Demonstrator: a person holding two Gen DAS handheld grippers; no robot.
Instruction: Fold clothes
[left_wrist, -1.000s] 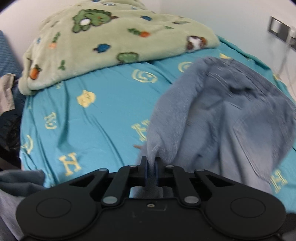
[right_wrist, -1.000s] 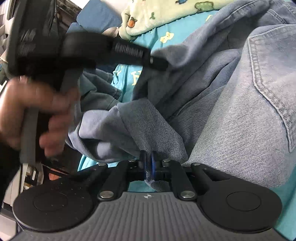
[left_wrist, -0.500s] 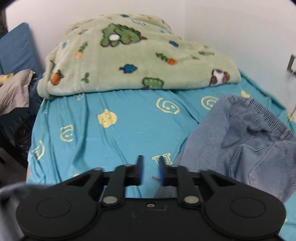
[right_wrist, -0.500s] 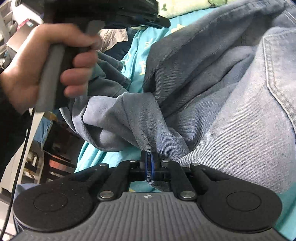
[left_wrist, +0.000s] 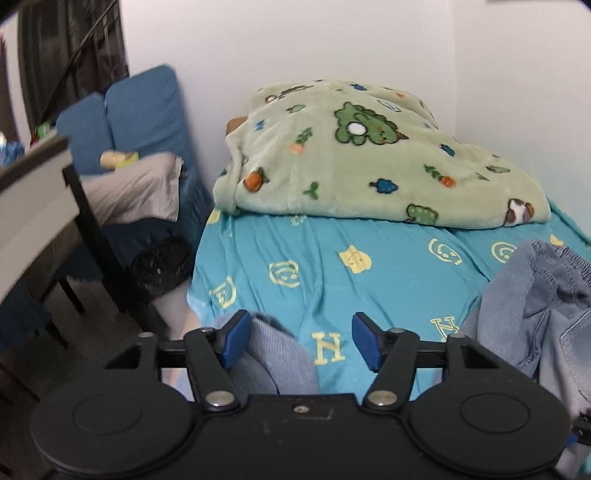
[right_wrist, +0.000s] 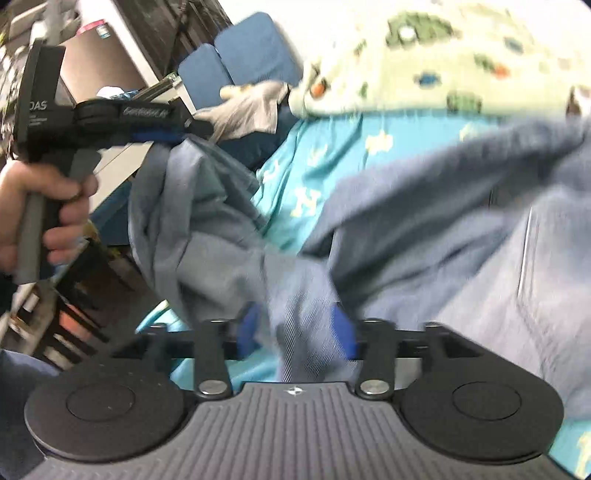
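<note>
1. denim is lying bunched on the turquoise sheet (left_wrist: 369, 291): the jeans (right_wrist: 461, 229) are spreading ahead and to the right of the right tongs (right_wrist: 295, 332), waist end away toward the green blanket (left_wrist: 369, 158).
2. right tongs are standing with their blue pads apart, a ridge of denim sitting between them; blur is hiding whether the pads are pressing it, though it looks loose.
3. left tongs (left_wrist: 301, 339) are gaping wide and gripping nothing; a blue-grey fold (left_wrist: 277, 354) is rising just inside the left pad, and the main heap is lying off to their right.
4. in the right wrist view the left tongs are hanging above the trailing cloth at the bed's near edge, a hand (right_wrist: 44, 218) wrapping the handle.
5. the long axis seems to be running from that trailing end, near the left tongs, away and rightward to the waist.
6. judging by this, the left tongs are nearer the loose leg end and the right nearer the middle; nothing is looking folded flat.
</note>
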